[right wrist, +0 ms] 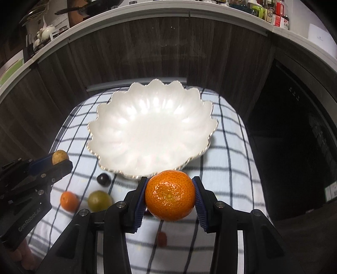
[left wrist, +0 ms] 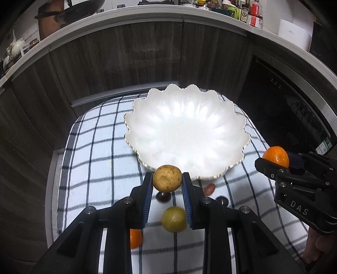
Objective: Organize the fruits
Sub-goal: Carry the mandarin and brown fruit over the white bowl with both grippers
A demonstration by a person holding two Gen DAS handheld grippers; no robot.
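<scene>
A white scalloped bowl (left wrist: 187, 130) stands empty on the checked cloth (left wrist: 94, 147); it also shows in the right wrist view (right wrist: 151, 128). My left gripper (left wrist: 167, 179) is shut on a speckled yellow-brown fruit (left wrist: 167, 178), held just before the bowl's near rim. My right gripper (right wrist: 170, 194) is shut on an orange (right wrist: 170, 195), also near the bowl's front rim. On the cloth lie a green fruit (right wrist: 99, 200), a small orange (right wrist: 69, 200), a dark fruit (right wrist: 104, 179) and a small red fruit (right wrist: 162, 239).
Dark wood cabinet fronts (left wrist: 126, 52) rise behind the table. A counter above holds bottles (left wrist: 252, 14) and a pan (left wrist: 69, 10). A dark oven (left wrist: 294, 109) stands at the right. Another dark fruit (left wrist: 222, 200) and a reddish fruit (left wrist: 210, 188) lie on the cloth.
</scene>
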